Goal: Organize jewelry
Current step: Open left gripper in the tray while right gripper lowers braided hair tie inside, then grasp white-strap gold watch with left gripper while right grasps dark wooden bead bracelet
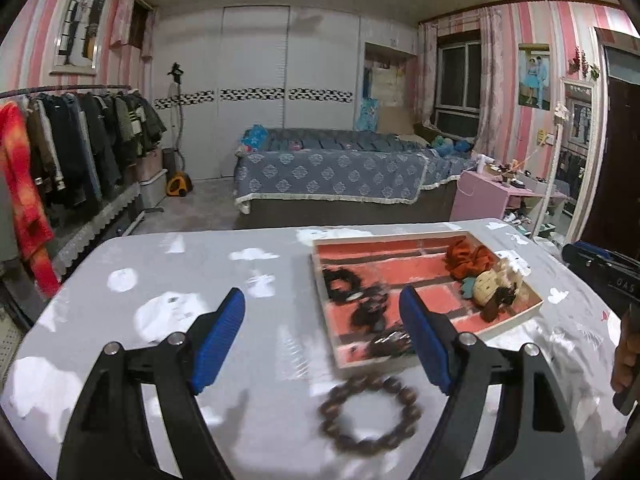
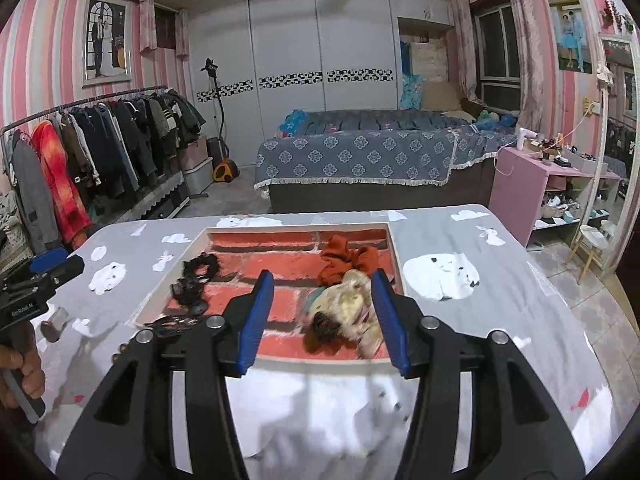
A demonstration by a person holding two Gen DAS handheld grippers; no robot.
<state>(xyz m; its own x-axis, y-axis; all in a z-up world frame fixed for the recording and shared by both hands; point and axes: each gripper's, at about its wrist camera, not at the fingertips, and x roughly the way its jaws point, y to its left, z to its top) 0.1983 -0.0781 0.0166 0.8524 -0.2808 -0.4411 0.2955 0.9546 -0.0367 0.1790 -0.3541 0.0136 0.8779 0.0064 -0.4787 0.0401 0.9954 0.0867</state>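
A white-rimmed tray (image 1: 424,239) lined with a red brick pattern lies on the grey tablecloth. In it are an orange scrunchie (image 1: 468,258), black hair ties (image 1: 354,294), a cream and brown fluffy piece (image 1: 494,282) and a dark bracelet (image 1: 390,342) at the near corner. A brown bead bracelet (image 1: 370,416) lies on the cloth in front of the tray. Above it my left gripper (image 1: 322,294) stands wide open, not touching it. My right gripper (image 2: 322,276) is open over the tray (image 2: 397,256). The cream fluffy piece (image 2: 348,308) lies loose between its fingers, beside the orange scrunchie (image 2: 346,260).
A small silver object (image 2: 56,322) sits on the cloth left of the tray, near a hand (image 2: 20,364). Beyond the table's far edge are a bed (image 2: 360,160), a clothes rack (image 2: 100,152) on the left and a pink shelf unit (image 2: 520,184) on the right.
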